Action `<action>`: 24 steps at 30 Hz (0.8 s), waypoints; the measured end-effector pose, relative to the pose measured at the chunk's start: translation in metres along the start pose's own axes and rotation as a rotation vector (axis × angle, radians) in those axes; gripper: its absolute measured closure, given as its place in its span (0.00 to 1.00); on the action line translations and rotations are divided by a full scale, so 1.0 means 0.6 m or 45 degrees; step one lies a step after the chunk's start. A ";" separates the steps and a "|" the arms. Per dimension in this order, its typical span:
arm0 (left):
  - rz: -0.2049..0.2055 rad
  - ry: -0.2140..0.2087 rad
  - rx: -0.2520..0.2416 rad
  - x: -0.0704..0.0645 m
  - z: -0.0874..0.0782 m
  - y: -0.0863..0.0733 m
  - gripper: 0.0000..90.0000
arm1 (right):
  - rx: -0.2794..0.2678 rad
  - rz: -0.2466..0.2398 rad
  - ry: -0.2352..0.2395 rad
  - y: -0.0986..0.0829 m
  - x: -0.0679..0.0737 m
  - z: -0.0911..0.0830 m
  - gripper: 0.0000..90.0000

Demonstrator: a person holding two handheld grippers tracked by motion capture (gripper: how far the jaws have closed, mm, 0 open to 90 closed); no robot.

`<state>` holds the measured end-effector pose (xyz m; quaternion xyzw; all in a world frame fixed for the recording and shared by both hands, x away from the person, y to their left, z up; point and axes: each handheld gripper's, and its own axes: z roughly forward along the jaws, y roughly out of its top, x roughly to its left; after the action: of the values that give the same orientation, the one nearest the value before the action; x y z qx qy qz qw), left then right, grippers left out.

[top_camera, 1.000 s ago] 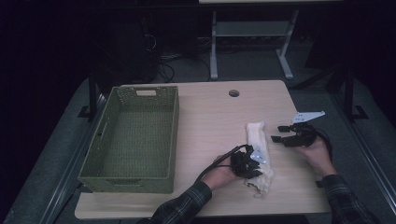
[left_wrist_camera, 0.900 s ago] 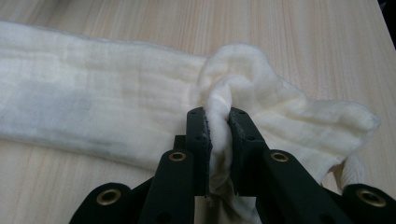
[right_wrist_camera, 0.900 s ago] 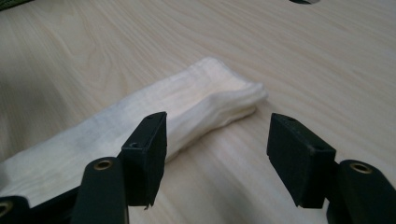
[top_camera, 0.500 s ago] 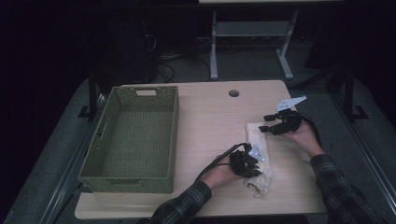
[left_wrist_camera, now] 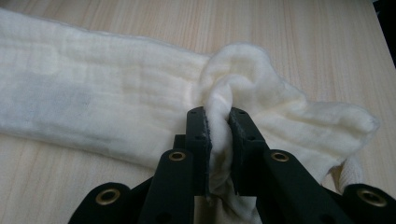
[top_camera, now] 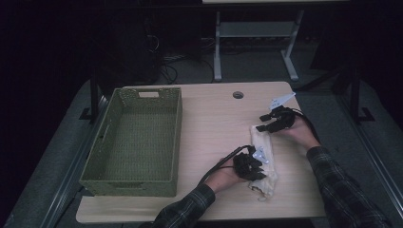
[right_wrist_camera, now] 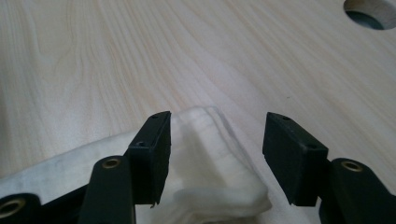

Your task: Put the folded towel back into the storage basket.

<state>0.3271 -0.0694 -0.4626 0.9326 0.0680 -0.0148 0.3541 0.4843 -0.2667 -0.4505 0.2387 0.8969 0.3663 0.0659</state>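
Observation:
A cream folded cloth [top_camera: 265, 148] lies lengthwise on the wooden table [top_camera: 214, 123], right of centre. My left gripper [top_camera: 253, 167] sits at its near end, shut on a pinched-up fold of the cloth [left_wrist_camera: 219, 116]. At the far end my right gripper [top_camera: 267, 124] is open, and its jaws straddle the cloth's far corner [right_wrist_camera: 210, 140] without squeezing it. A forearm in a plaid sleeve [top_camera: 342, 190] comes in behind each gripper.
An empty green woven basket [top_camera: 124, 175] stands on the left half of the table. A round cable hole [top_camera: 238, 95] is near the far edge, also visible as a cable hole [right_wrist_camera: 371, 11] in the right gripper view. A metal stand [top_camera: 256, 33] is beyond the table.
My right gripper has moved left and away from me, from beside the cloth onto its far end. The left gripper has kept its hold at the near end.

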 end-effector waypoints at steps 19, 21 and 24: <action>-0.004 0.001 0.004 0.000 0.000 0.000 0.88 | 0.092 -0.042 0.091 -0.012 -0.009 0.024 0.68; -0.004 0.001 0.004 0.000 0.000 0.000 0.88 | 0.093 -0.046 0.118 -0.012 -0.008 0.024 0.78; 0.006 0.005 0.003 -0.001 0.000 0.001 0.88 | 0.091 -0.027 0.150 -0.013 -0.007 0.025 0.87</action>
<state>0.3266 -0.0698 -0.4624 0.9332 0.0666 -0.0120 0.3530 0.4896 -0.2642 -0.4667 0.2092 0.9142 0.3470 0.0083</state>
